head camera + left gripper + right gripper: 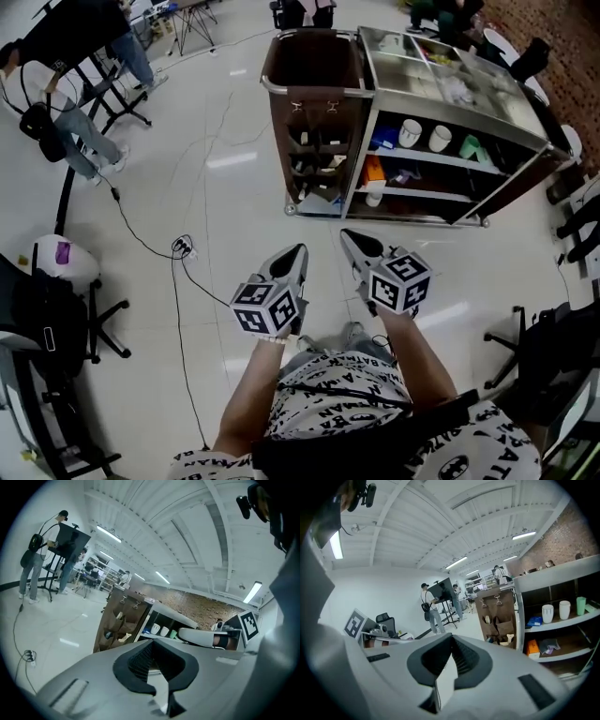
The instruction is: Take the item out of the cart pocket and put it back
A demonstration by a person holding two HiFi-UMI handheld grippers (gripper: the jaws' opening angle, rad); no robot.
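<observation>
A housekeeping cart (pixel 450 103) stands on the white floor ahead of me. A brown fabric pocket organizer (pixel 314 150) hangs on its left end, with small items tucked in its pockets. The same organizer (pixel 117 625) shows in the left gripper view, and a pale item (pixel 509 639) sticks out of a low pocket in the right gripper view. My left gripper (pixel 298 253) and right gripper (pixel 350 238) are held side by side in front of me. Both point at the cart from some way off. Each is shut with nothing between its jaws.
The cart's shelves hold two white cups (pixel 410 133), a green cup (pixel 469 146) and an orange box (pixel 374 169). A cable with a power strip (pixel 181 247) lies on the floor to my left. Office chairs (pixel 66 309) flank me. A person (pixel 80 122) stands at back left.
</observation>
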